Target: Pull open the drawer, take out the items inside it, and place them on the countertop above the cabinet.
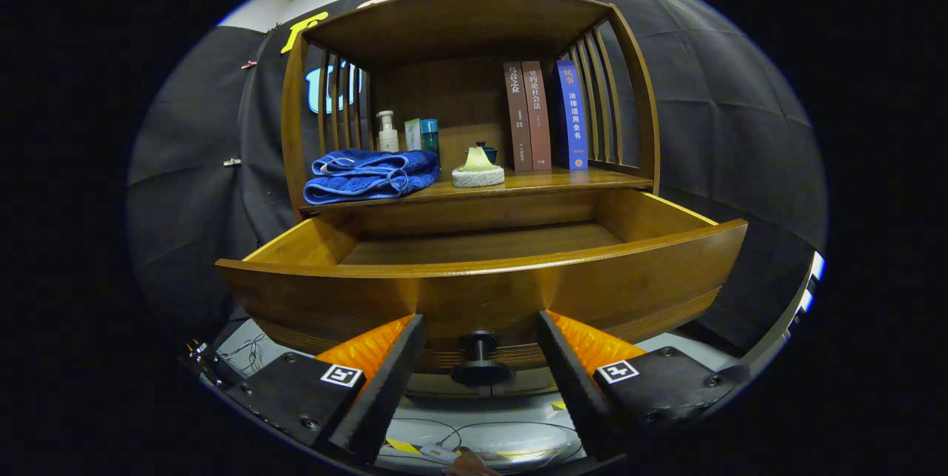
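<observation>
The wooden drawer of the cabinet stands pulled out toward me, and the part of its floor that I can see is bare wood. Its dark round knob sits between my two fingers without touching either. My gripper is open, its fingers spread on both sides of the knob. On the countertop above the drawer lie a folded blue towel and a small pale green piece on a white round pad.
At the back of the countertop stand a white pump bottle, a teal box and bottle, a dark small pot, two brown books and a blue book. Slatted side walls and a wooden top enclose the shelf. Cables lie on the floor below.
</observation>
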Action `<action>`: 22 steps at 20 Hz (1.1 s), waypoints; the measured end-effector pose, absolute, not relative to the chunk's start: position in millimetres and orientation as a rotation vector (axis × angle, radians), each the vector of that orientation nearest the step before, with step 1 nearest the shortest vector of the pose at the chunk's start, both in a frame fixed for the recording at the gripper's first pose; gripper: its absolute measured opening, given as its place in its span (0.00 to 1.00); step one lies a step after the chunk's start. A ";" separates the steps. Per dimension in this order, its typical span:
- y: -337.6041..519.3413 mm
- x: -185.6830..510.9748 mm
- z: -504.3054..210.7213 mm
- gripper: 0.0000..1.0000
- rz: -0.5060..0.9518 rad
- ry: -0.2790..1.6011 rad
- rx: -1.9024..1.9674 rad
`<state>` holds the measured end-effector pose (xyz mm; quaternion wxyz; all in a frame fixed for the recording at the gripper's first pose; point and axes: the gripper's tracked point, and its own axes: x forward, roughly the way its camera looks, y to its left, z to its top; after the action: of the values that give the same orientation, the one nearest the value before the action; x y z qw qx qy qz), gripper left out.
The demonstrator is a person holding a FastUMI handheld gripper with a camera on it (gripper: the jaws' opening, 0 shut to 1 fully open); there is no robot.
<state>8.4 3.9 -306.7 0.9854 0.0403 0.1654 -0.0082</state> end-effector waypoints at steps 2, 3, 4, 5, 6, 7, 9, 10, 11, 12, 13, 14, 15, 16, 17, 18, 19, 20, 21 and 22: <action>4.1 14.5 -306.8 0.99 -0.019 0.329 0.079; 3.7 18.7 -307.8 0.99 -0.020 0.330 0.082; 4.3 25.1 -306.6 0.99 -0.021 0.329 0.084; 4.6 32.1 -303.9 0.99 -0.021 0.321 0.084; 4.5 39.4 -300.4 0.99 -0.021 0.306 0.082; 4.3 46.2 -304.0 0.99 -0.020 0.322 0.080; 3.0 62.3 -306.3 0.99 -0.022 0.318 0.085; 3.0 70.3 -306.2 0.99 -0.022 0.320 0.082; 3.0 78.9 -307.5 0.99 -0.022 0.319 0.079; 2.8 86.1 -308.2 0.99 -0.022 0.318 0.079; 3.3 95.0 -308.9 0.99 -0.024 0.314 0.082; 3.3 102.0 -309.8 0.99 -0.025 0.312 0.082; 2.9 108.6 -310.7 0.99 -0.028 0.309 0.080; 3.7 115.9 -311.6 0.99 -0.029 0.310 0.078; 3.6 121.4 -311.8 0.99 -0.030 0.310 0.075; 3.2 126.4 -311.9 0.99 -0.030 0.310 0.074; 2.4 131.7 -310.9 0.99 -0.030 0.308 0.074; 1.6 137.1 -311.5 0.99 -0.030 0.307 0.077; 1.4 141.4 -312.8 0.99 -0.030 0.308 0.082; 2.1 145.1 -316.1 0.99 -0.030 0.310 0.086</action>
<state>145.1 2.1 -316.1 0.9870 0.0427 0.1544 -0.0148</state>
